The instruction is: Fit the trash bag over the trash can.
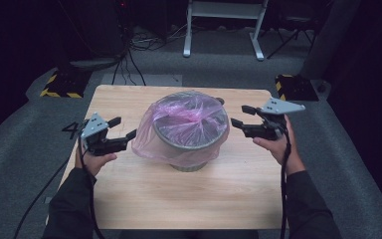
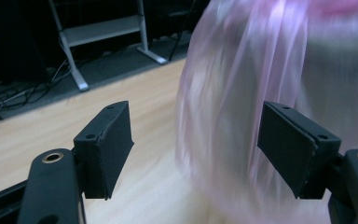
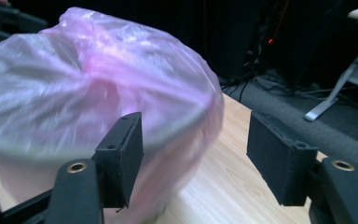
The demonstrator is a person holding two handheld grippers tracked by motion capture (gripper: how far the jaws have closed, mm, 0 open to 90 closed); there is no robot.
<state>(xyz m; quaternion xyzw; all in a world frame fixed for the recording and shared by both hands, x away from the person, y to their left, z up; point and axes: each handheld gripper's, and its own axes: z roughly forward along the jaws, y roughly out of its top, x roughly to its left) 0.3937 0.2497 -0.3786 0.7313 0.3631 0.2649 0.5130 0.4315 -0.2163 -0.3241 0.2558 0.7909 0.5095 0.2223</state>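
Observation:
A grey round bin [image 1: 195, 163] stands in the middle of the wooden table [image 1: 179, 199]. A pink see-through bag [image 1: 184, 119] is draped over its rim and hangs down its sides. My left gripper [image 1: 124, 127] hovers just left of the bag, open, with its jaws pointing at the bag's loose skirt. In the left gripper view the bag [image 2: 242, 93] fills the space ahead of the gripper [image 2: 196, 149], and nothing is pinched. My right gripper [image 1: 239, 115] hangs to the right of the bin, open and apart from it. In the right gripper view the bag [image 3: 84, 84] lies ahead and left of the gripper [image 3: 196, 149].
Grey carpet surrounds the table. Two yellow-and-black striped blocks [image 1: 59, 87] [image 1: 291, 84] sit on the floor past its far corners. A white metal frame [image 1: 224, 30] and cables [image 1: 129, 55] are farther back. Bare wood lies in front of the bin.

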